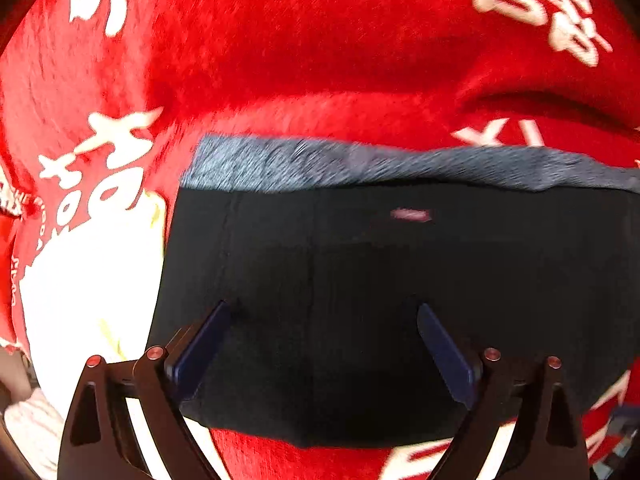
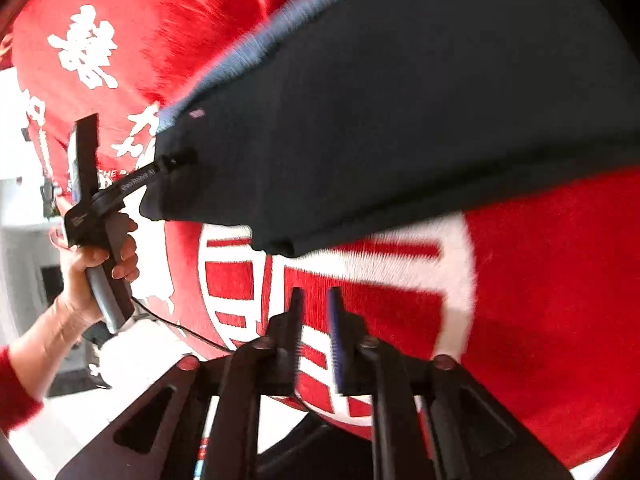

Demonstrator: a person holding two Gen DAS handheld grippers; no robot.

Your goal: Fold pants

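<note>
1. Pants of dark, near-black soft fabric with a grey ribbed waistband lie folded into a compact block on a red fleece blanket printed with white characters.

2. Left gripper, seen from its own wrist view, hangs just over the near part of the pants with its blue-padded jaws spread wide and nothing between them.

3. From the right wrist view, the left gripper meets the pants at their left corner below the waistband; whether it pinches cloth there I cannot tell, and the person's hand grips its handle.

4. Right gripper sits apart from the pants, below their near edge and over a white circular emblem on the blanket; its jaws stand narrowly apart and hold nothing.

5. Handling, as a judgement: the cloth looks light, limp and thick in its stacked layers, so it should sag and slip open if lifted from one point. The blurred waistband suggests the cameras are moving.

6. Best hold, I judge, is at the two corners of one edge, pinching all the layers together beside the waistband, where the ribbing gives a firmer bite than the smooth leg fabric.
</note>
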